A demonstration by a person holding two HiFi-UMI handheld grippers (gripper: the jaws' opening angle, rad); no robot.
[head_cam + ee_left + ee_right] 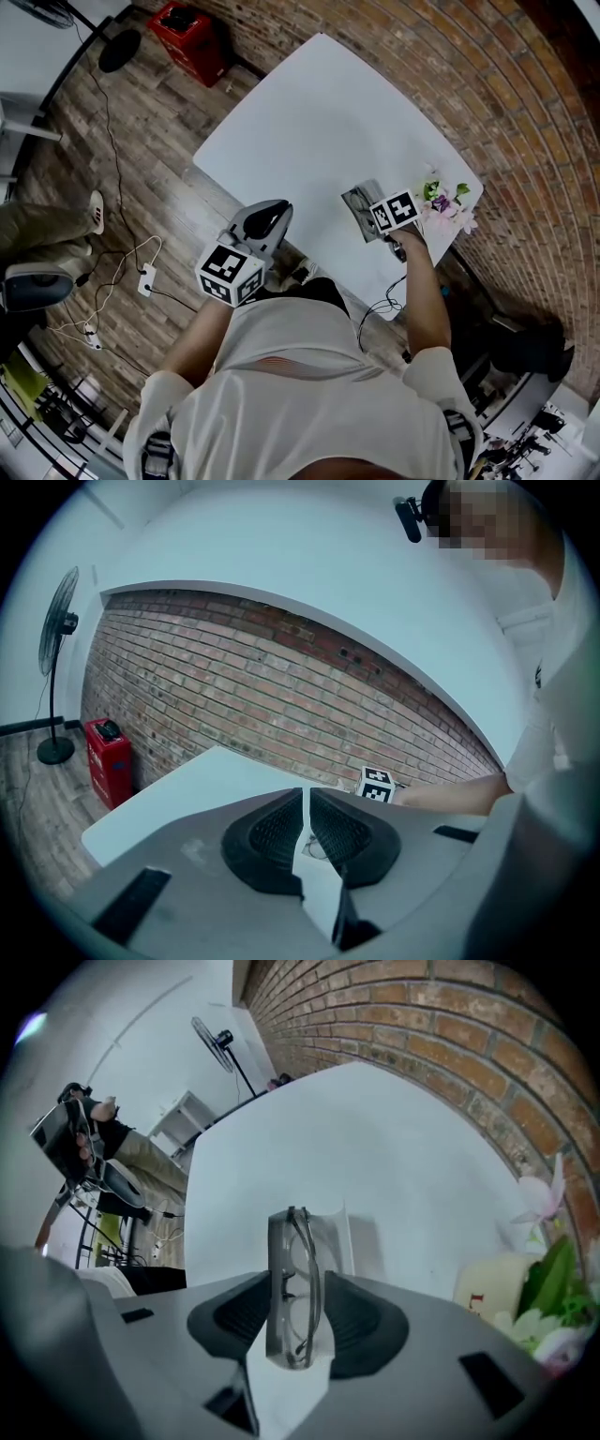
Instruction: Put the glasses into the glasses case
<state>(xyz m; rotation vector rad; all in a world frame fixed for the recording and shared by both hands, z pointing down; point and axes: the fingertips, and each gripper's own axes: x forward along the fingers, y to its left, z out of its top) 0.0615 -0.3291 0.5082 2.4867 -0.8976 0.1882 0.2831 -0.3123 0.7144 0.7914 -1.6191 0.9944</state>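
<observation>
since the glasses (pixel 302 1241) are a thin frame with clear lenses, they are judged light, fragile and apt to slip or scratch; the safest hold would be across the frame edge or bridge, never on the lenses. they stand on edge inside the open grey glasses case (pixel 275 1241), which rests on the white table (pixel 319 122) near one side edge. the right gripper (pixel 296 1299) points steeply down over the case with its jaws released, spread either side of the frame and one case wall; no pad appears to press on them. the left gripper (pixel 306 803) hangs off the table's near edge, jaws closed together on nothing. the case looks stiff-shelled and light, likely to slide on the smooth top if pushed. the tabletop is plain and flat, and flowers (pixel 445 202) sit just beside the case. a brick wall (pixel 281 696), plank floor (pixel 141 159), red crate (pixel 192 37), standing fan (pixel 58 630) and loose cables (pixel 131 267) surround the table.
</observation>
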